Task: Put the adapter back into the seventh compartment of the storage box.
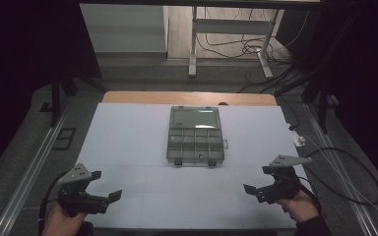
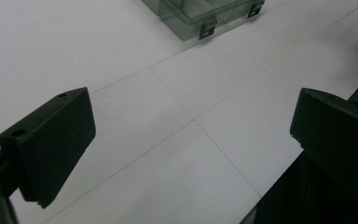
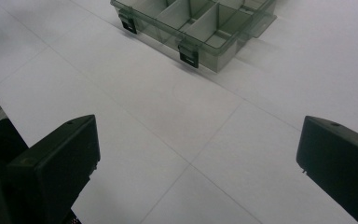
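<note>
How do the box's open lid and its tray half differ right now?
The lid lies flat on the far side of the box and is one undivided clear panel; the tray sits nearer the person and is split by walls into compartments. The tray's near edge carries two dark latches; I see none on the lid. Both are the same smoky see-through plastic, resting on the white table.

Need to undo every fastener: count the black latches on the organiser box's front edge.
2: left latch and right latch, both on the open organiser box near edge.
</note>
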Motion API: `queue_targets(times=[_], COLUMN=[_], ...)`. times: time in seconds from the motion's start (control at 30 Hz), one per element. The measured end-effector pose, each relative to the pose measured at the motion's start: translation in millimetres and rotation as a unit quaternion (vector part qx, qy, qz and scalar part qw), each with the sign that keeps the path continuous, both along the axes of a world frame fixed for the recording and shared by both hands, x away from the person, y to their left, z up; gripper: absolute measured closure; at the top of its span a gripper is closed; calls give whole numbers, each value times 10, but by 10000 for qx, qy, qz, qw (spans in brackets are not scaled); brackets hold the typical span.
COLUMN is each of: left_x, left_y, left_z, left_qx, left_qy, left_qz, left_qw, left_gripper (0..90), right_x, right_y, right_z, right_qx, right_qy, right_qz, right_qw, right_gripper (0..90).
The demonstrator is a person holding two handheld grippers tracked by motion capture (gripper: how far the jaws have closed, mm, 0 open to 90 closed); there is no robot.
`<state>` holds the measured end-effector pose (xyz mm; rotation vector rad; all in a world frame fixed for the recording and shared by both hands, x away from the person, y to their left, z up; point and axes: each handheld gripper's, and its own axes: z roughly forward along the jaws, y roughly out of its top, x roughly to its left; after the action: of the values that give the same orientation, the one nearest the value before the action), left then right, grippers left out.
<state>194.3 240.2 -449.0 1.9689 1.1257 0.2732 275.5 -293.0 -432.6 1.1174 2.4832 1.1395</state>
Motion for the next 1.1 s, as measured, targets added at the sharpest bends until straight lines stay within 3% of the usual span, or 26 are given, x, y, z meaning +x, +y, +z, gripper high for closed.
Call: queue_targets(times=[1.1], left_x=[-7], left_y=[-16], left_z=[3], left_qx=[24], left_qy=[-33], left_qz=[-19], left_qw=[10000], left_gripper=[5], right_x=[-299], right_y=[-359], right_z=[-21], right_qx=[-40], right_qy=[-112], right_qz=[-547], right_qw=[9984], right_gripper=[0])
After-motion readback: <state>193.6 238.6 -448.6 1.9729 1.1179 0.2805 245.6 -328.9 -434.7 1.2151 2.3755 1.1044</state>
